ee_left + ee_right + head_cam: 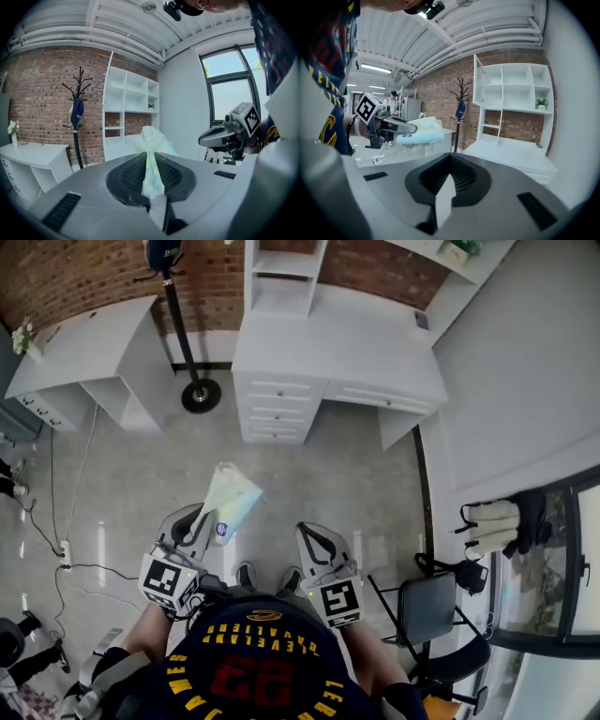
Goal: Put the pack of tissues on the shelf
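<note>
- Pack of tissues [231, 499]: pinched at one end in my left claw [202, 521]. Pads squeezed nearly together on wrapper. Pack sticks forward in air above floor [319, 474], well apart from white counter [356, 352] and shelf [281, 277] against brick wall.
- My right claw [313, 538]: jaws together, nothing between them. Held low beside left.

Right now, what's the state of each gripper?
Left gripper: shut on the soft, pale blue-and-white plastic pack of tissues.
Right gripper: shut, nothing between its jaws.
</note>
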The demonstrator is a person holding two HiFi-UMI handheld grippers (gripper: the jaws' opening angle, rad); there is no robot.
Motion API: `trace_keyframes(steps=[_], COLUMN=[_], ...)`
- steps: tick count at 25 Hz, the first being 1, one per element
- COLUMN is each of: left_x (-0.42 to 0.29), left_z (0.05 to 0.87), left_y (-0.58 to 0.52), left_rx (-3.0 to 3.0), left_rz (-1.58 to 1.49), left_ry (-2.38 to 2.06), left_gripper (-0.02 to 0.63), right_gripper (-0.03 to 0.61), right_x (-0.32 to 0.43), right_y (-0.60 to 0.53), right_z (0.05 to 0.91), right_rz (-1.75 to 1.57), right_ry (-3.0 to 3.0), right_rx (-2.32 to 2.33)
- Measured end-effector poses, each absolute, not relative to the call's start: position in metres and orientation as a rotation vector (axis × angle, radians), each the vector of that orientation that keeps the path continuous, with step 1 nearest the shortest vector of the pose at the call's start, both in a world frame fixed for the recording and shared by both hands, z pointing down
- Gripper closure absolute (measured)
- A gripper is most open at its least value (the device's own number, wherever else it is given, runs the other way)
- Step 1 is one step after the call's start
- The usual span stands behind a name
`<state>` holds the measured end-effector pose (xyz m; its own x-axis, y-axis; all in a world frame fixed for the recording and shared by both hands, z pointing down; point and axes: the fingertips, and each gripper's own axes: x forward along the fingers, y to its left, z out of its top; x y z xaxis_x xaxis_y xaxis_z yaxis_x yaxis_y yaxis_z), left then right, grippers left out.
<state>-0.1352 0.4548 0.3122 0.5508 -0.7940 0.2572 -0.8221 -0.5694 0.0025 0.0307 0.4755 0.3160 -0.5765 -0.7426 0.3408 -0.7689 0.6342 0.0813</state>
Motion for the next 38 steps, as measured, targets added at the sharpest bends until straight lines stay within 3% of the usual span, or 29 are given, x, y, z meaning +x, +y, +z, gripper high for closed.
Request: trace_keyframes(steps=[18, 38], left_x=[-0.198, -0.180], left_z=[0.322, 0.337], left_y=[0.421, 0.292], left_rx=[2.674, 2.614], left_rz=[0.314, 0.434], left_ry=[-1.328, -1.437], left_gripper=[0.578, 0.578], right_gripper=[0.586, 0.586], right_x=[-0.011, -0.003], right_y=[0.451, 0.302], right_z=[0.329, 0.369], right_rz=[0.399, 0.514], right_ry=[-2.528, -2.628], right_rx=[1.354, 1.214])
